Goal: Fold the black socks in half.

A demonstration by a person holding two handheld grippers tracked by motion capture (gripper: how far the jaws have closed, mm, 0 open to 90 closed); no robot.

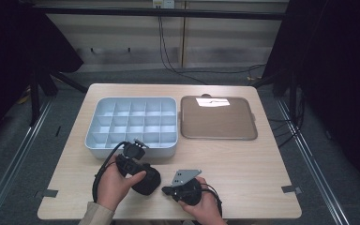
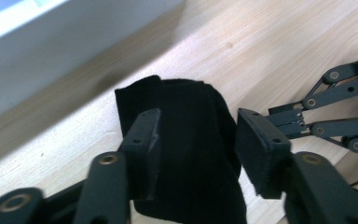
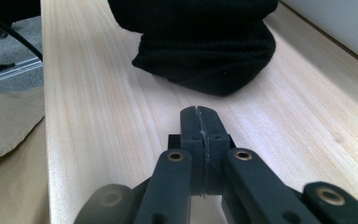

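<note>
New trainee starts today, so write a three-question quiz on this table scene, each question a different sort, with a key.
1. True or false: the right gripper has its jaws pressed together.
2. What lies between the jaws of the left gripper? A) a spoon B) a black cloth C) a cup
3. Fill in: beside the compartment box on the table lies a brown ____.

Key: 1 true. 2 B; the jaws stand apart around it. 3 tray.
</note>
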